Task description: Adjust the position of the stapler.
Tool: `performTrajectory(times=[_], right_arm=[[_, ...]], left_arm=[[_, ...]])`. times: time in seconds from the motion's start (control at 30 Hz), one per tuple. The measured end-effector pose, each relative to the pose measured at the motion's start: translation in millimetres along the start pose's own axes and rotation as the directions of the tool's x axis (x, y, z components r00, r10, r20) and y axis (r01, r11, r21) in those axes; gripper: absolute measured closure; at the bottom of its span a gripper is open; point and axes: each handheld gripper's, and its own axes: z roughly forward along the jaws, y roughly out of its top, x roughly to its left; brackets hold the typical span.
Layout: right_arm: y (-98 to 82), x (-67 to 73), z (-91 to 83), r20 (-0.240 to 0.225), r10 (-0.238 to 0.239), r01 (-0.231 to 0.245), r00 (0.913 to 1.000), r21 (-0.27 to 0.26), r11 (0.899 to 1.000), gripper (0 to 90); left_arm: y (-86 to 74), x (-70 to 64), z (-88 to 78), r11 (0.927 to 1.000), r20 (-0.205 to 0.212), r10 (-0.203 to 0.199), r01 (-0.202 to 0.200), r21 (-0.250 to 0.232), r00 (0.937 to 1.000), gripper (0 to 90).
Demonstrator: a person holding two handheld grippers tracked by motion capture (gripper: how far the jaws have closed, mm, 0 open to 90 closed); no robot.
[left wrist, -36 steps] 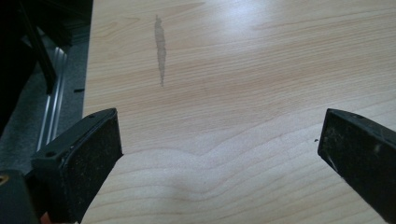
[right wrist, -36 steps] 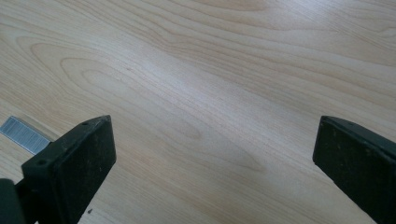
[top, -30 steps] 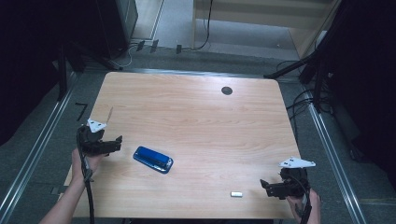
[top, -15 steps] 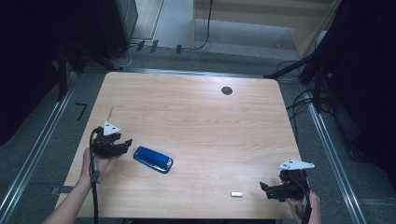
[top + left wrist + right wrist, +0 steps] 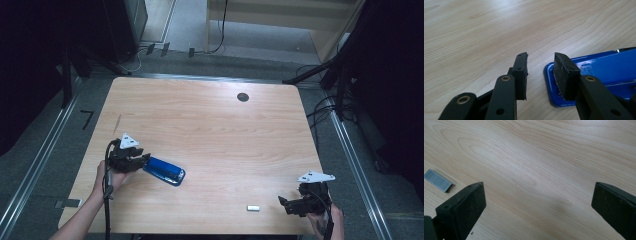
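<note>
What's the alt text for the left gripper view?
The left gripper, jaws narrowly apart with nothing between them, sits at the near end of a blue stapler lying on a light wooden table.

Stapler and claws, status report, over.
Left claw at the stapler end, jaws just closing, nothing pinched yet. Right claw open, idle near the staples. Nothing in the way.

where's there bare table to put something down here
Most of the table is bare: the whole far half up to the small dark hole, and the middle stretch between the blue stapler and the staple strip. It is tighter at the near left, around the left gripper beside the stapler, and near the right gripper.
</note>
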Motion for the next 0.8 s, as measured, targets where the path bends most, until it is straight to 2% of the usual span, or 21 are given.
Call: performTrajectory(times=[0.07, 0.17, 0.33, 0.43, 0.6, 0.63, 0.8], right_arm=[[-0.7, -0.5, -0.4, 0.003, -0.001, 0.001, 1.0000, 0.003, 1.000, 0.0], [-0.8, -0.7, -1.6, 0.017, -0.003, 0.003, 0.9998, -0.003, 1.000, 0.0], [-1.4, -1.2, -0.9, 0.015, -0.003, 0.002, 0.9999, 0.006, 1.000, 0.0], [-0.7, -0.6, -2.0, 0.019, -0.011, 0.011, 0.9998, -0.001, 1.000, 0.0], [-0.1, -0.4, -0.6, 0.014, -0.017, 0.017, 0.9998, 0.007, 1.000, 0.0], [0.1, 0.1, 0.1, 0.013, -0.011, 0.010, 0.9999, 0.014, 1.000, 0.0], [1.4, 1.2, 0.9, 0.010, -0.024, 0.024, 0.9997, 0.019, 1.000, 0.0]], left_arm=[[0.7, -1.3, -0.2, 1.0000, 0.010, 0.000, 0.000, -0.006, 0.9999, 69.1], [1.8, -2.2, 0.3, 1.0000, 0.049, 0.006, -0.006, -0.004, 0.9988, 75.9], [2.7, -6.6, -0.3, 0.9997, 0.052, 0.024, -0.025, 0.004, 0.9983, 82.2], [1.8, -7.0, -1.1, 0.9999, 0.068, 0.015, -0.016, 0.006, 0.9976, 86.1], [0.9, -6.9, -2.9, 0.9998, 0.097, 0.004, -0.006, 0.018, 0.9953, 88.4], [0.5, -7.7, -3.6, 0.9997, 0.114, -0.003, 0.000, 0.025, 0.9935, 89.2], [1.2, -14.6, -4.0, 0.9992, 0.140, 0.014, -0.019, 0.036, 0.9900, 89.4]])
